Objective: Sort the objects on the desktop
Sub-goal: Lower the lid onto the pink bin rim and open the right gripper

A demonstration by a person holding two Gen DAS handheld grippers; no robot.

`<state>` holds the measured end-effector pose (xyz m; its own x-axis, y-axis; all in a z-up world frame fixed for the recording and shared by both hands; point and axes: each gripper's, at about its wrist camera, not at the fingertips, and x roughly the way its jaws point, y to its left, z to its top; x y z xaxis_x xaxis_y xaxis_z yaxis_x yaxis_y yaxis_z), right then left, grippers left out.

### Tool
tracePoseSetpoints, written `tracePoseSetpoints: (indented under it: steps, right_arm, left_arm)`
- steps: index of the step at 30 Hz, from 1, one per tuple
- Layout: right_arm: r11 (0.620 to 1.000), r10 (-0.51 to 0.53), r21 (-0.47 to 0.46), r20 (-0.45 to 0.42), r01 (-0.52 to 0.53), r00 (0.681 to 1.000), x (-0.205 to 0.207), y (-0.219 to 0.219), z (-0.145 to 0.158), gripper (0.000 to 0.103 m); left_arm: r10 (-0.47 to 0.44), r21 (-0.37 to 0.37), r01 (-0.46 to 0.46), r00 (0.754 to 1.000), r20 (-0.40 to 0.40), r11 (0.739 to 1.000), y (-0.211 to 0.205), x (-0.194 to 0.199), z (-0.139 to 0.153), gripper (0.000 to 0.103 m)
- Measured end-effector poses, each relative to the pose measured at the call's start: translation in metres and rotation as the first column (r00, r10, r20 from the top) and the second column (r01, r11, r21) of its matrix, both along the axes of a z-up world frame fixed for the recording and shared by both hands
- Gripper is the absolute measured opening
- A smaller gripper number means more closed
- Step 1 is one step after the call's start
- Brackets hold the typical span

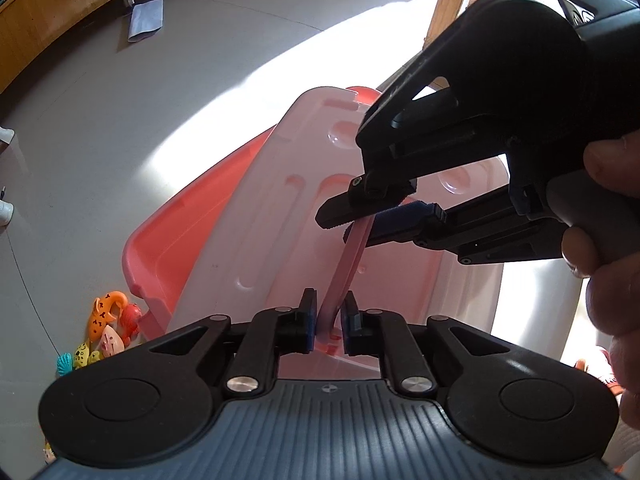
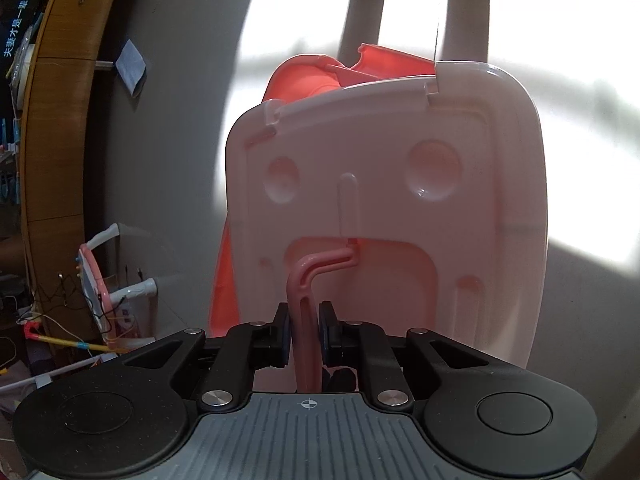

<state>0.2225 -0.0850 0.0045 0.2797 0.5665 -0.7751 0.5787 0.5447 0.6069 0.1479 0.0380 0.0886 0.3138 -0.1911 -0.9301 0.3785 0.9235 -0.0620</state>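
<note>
Only readable thing I can spot is a line of Chinese characters on a dark screen (image 2: 12, 36) far left, too small to make out.

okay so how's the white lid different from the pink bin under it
The white lid is a pale, nearly flat panel moulded with round dimples and grooves; the pink bin is a deep coral tub with an open hollow. The lid is tilted up above the bin's rim, held by its pink handle, gripped by the left gripper and the right gripper; the bin sits on the floor. Both look like plastic.
</note>
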Motion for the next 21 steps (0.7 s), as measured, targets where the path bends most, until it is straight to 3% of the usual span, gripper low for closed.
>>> tracePoseSetpoints:
  steps: [8,21]
  right_arm:
    - [0.999,-0.034,0.038,0.011,0.034,0.999,0.001,0.008,-0.005,0.013]
    - [0.999,-0.029,-0.018,0.032,0.029,0.999,0.014,0.010,-0.002,0.013]
  left_arm:
    - [0.011,0.014,-0.012,1.000,0.001,1.000,0.011,0.002,0.002,0.014]
    - [-0.006,-0.007,0.006,1.000,-0.009,1.000,0.012,0.006,0.002,0.016]
